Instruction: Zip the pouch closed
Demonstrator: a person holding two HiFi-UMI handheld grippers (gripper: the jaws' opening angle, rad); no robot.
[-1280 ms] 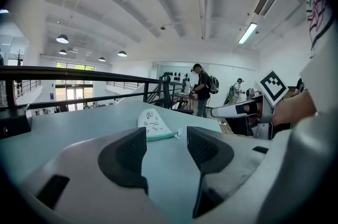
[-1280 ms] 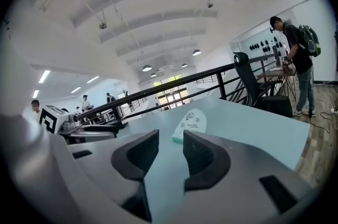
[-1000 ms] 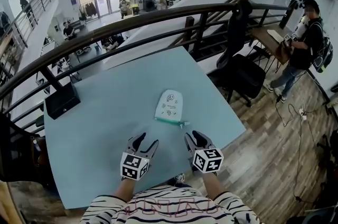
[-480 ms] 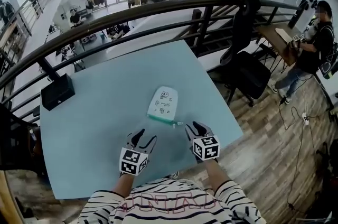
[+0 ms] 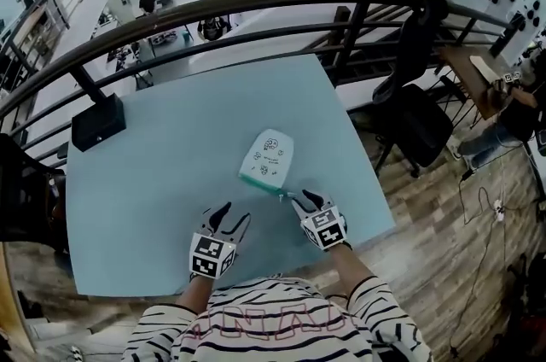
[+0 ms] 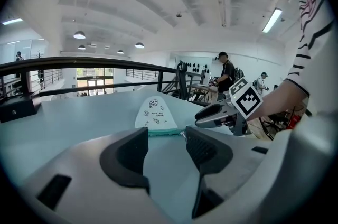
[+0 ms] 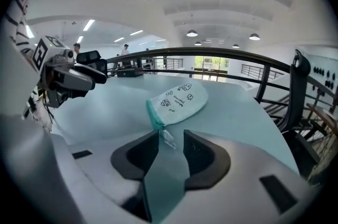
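Pouch (image 5: pixel 267 160): flat on the table (image 5: pixel 162 181), toward its near edge, zipper side nearest the person.
Right gripper (image 5: pixel 300 196): jaws narrowly apart around the zipper pull (image 7: pixel 166 138), not clamped.
Left gripper (image 5: pixel 232 213): jaws apart, empty, short of the pouch.
Doing it well: pinch the pull squarely and pin the pouch with the left gripper before drawing.

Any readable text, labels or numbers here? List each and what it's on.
Nothing reads clearly.
pouch: printed words among doodles, too small to read.
left gripper and right gripper cubes: square marker patterns only, no letters.
shirt: reddish print, too blurred to read.
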